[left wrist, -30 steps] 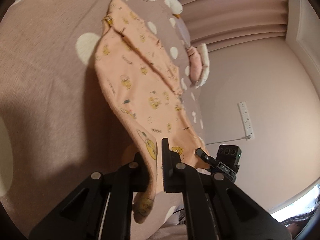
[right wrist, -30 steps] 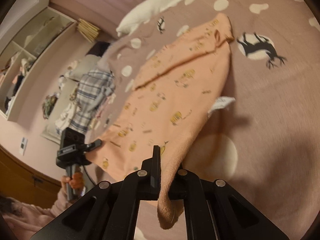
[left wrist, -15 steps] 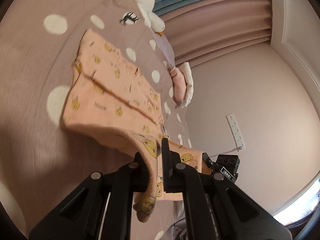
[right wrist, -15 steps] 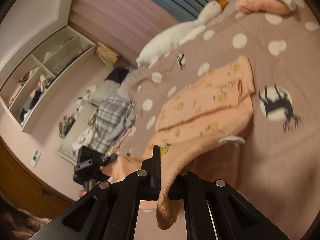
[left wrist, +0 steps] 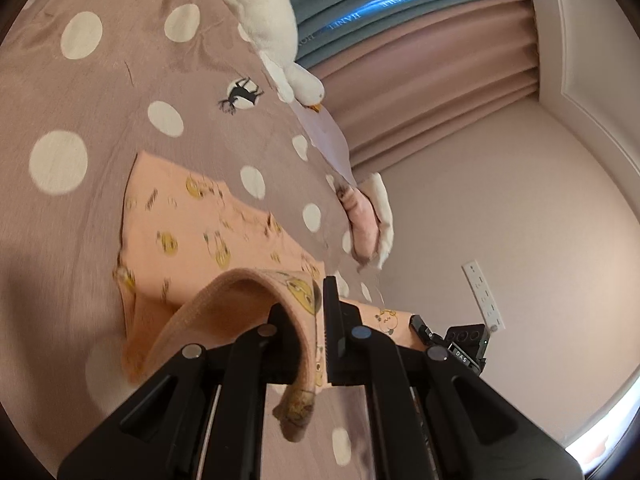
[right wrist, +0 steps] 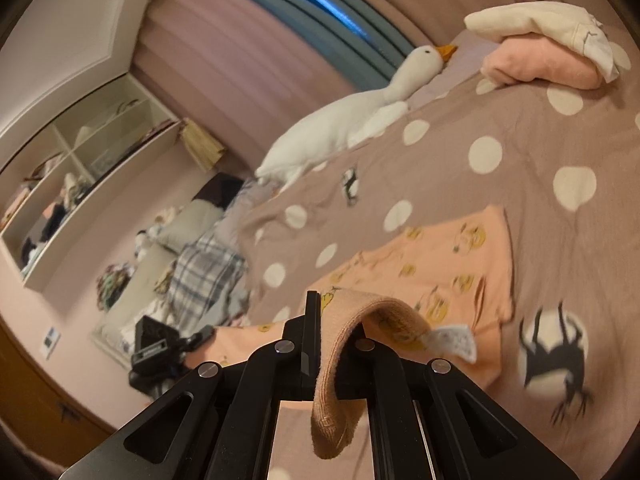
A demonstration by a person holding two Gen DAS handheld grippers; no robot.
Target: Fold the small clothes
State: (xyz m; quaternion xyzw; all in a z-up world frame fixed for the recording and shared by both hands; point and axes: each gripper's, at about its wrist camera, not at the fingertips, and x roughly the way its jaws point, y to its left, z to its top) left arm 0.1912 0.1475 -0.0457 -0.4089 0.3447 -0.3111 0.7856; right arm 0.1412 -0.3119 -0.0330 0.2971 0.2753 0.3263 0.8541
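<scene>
A small peach garment with yellow cartoon prints (left wrist: pixel 192 224) lies on a mauve bedspread with white dots (left wrist: pixel 100 92). My left gripper (left wrist: pixel 312 320) is shut on one near corner of it, and the held edge curls back over the flat far part. My right gripper (right wrist: pixel 336 332) is shut on the other near corner of the garment (right wrist: pixel 440 264), its hem drooping between the fingers. A white label (right wrist: pixel 452 338) hangs from the lifted edge. The right gripper shows in the left wrist view (left wrist: pixel 460 340), and the left gripper in the right wrist view (right wrist: pixel 160 348).
A white goose plush (right wrist: pixel 352 120) lies at the head of the bed. A pink and white folded pile (right wrist: pixel 544 52) sits at the far corner. Plaid clothes (right wrist: pixel 204 276) and bedding lie beside the bed, under wall shelves (right wrist: pixel 80 184). Curtains (left wrist: pixel 420 72) hang behind.
Both grippers have carried the near edge of the garment forward over its far part, so it now doubles back on itself. Both views tilted up toward the head of the bed.
</scene>
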